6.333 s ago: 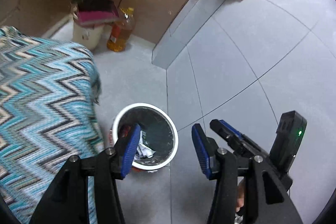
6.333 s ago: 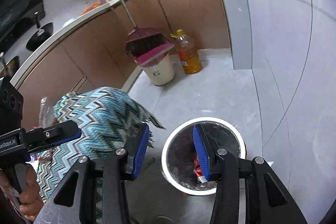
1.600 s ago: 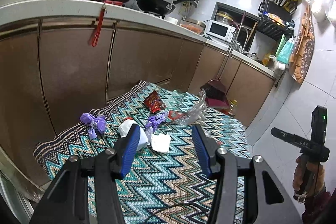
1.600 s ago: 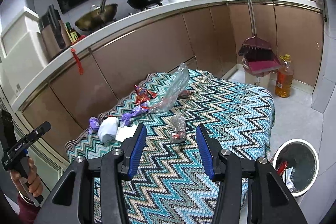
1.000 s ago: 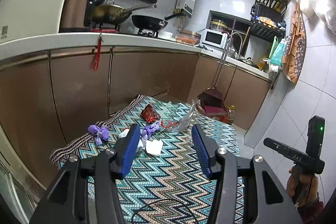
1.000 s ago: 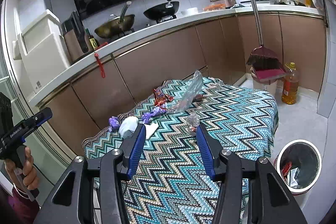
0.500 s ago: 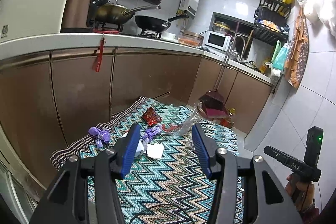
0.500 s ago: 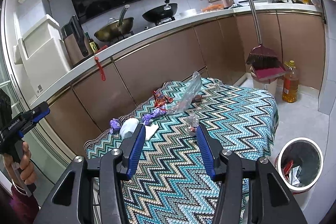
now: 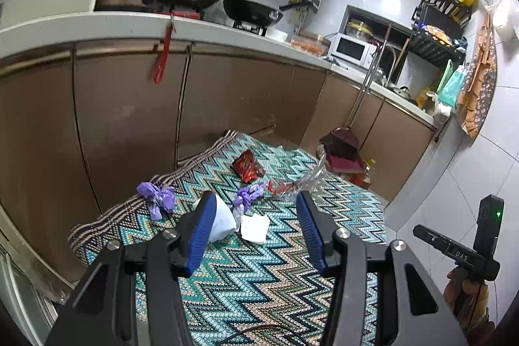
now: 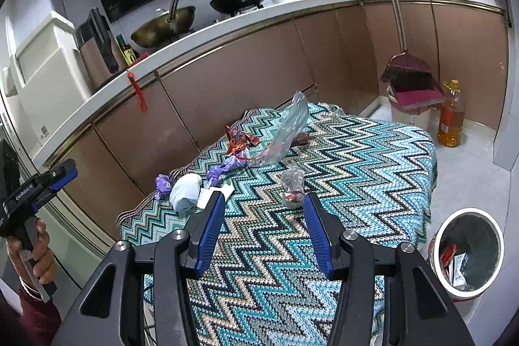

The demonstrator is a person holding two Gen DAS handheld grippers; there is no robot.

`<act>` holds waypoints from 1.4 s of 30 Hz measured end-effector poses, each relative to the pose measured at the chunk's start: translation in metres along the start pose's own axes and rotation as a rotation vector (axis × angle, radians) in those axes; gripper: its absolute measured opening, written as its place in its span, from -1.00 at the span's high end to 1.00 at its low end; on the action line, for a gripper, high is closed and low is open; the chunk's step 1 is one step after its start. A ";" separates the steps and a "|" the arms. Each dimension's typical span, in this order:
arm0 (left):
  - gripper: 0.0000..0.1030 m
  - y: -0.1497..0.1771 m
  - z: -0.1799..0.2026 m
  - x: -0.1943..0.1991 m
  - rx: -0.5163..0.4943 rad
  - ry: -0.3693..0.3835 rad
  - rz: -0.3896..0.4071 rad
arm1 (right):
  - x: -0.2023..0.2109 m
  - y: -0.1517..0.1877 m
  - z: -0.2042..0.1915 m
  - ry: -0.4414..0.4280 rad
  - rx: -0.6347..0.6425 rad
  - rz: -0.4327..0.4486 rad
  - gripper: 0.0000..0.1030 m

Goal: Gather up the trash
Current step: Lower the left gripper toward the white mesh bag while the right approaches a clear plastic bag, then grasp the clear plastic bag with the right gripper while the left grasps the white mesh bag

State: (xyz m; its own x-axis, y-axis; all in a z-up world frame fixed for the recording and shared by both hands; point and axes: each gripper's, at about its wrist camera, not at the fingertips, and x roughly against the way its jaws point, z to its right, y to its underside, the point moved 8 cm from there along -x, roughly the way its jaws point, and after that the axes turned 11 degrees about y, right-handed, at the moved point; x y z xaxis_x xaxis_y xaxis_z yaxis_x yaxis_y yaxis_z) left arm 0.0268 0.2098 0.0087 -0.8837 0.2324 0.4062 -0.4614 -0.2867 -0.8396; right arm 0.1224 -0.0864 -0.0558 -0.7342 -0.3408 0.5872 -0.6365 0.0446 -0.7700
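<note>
Both ribbed blue tools — left tool (image 9: 256, 227), right tool (image 10: 264, 227) — gape empty over crinkly wrappers (image 10: 293, 184) on knitted zigzag cloth (image 10: 356, 158).

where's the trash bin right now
In the right wrist view the bin stands on the floor at lower right, just off the zigzag cloth's right edge, with wrappers already inside; the left wrist view doesn't show it.

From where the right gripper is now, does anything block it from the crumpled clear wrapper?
Nothing visible does. The right gripper is open and empty, and only bare zigzag cloth lies between it and the crumpled clear wrapper.
</note>
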 end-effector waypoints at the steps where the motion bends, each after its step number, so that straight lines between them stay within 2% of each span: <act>1: 0.05 0.001 -0.002 -0.005 0.003 0.001 -0.008 | -0.005 -0.001 -0.001 0.001 0.004 -0.006 0.03; 12: 0.04 0.017 -0.034 -0.073 0.044 -0.004 -0.101 | -0.053 -0.014 -0.010 0.022 0.032 -0.067 0.03; 22: 0.04 0.044 -0.067 -0.119 0.097 -0.028 -0.188 | -0.098 -0.021 -0.024 0.011 0.053 -0.117 0.03; 32: 0.04 0.058 -0.091 -0.150 0.134 -0.039 -0.225 | -0.140 -0.030 -0.038 0.002 0.074 -0.154 0.03; 42: 0.04 0.067 -0.109 -0.181 0.160 -0.055 -0.260 | -0.209 -0.056 -0.038 0.027 0.032 -0.176 0.02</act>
State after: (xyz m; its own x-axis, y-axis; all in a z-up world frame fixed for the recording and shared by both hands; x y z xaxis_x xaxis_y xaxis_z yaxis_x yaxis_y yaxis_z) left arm 0.1643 0.2499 -0.1609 -0.7353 0.2675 0.6227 -0.6752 -0.3681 -0.6392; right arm 0.3027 0.0183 -0.1256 -0.6185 -0.3149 0.7200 -0.7482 -0.0440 -0.6620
